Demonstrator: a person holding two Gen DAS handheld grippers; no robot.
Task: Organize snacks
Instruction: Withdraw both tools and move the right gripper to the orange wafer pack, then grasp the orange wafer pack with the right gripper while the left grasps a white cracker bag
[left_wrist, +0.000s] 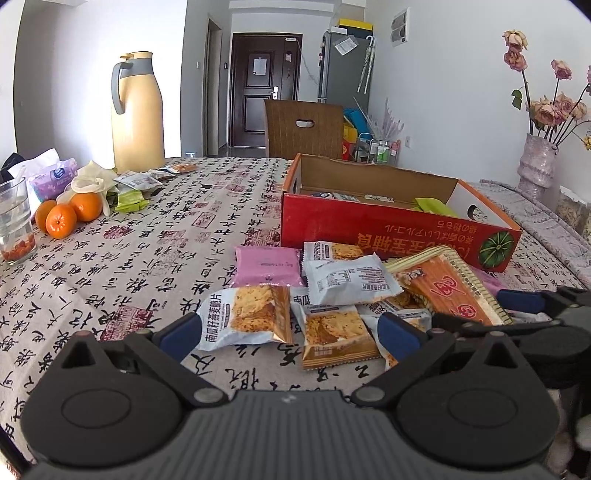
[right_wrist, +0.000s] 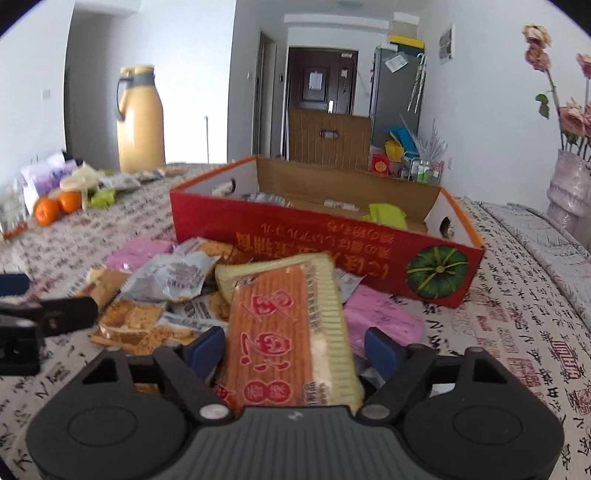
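A pile of snack packets (left_wrist: 325, 291) lies on the patterned tablecloth in front of a red cardboard box (left_wrist: 369, 225) that holds a few packets. My left gripper (left_wrist: 288, 336) is open, low over the near side of the pile; two cracker packets (left_wrist: 251, 317) lie between its blue pads, untouched. My right gripper (right_wrist: 293, 350) straddles a long orange packet (right_wrist: 280, 328) that rests tilted on top of the pile. Its left pad is at the packet's edge and a thin gap shows at the right pad. In the left wrist view the right gripper (left_wrist: 491, 312) reaches in from the right, around that orange packet (left_wrist: 447, 288).
The red box (right_wrist: 295, 232) stands just behind the pile. At the far left are oranges (left_wrist: 66, 216), a glass (left_wrist: 14, 221), tissue packs and more small packets. A yellow thermos (left_wrist: 138, 114) stands at the back, a vase of flowers (left_wrist: 535, 166) at the right. A chair stands beyond the table.
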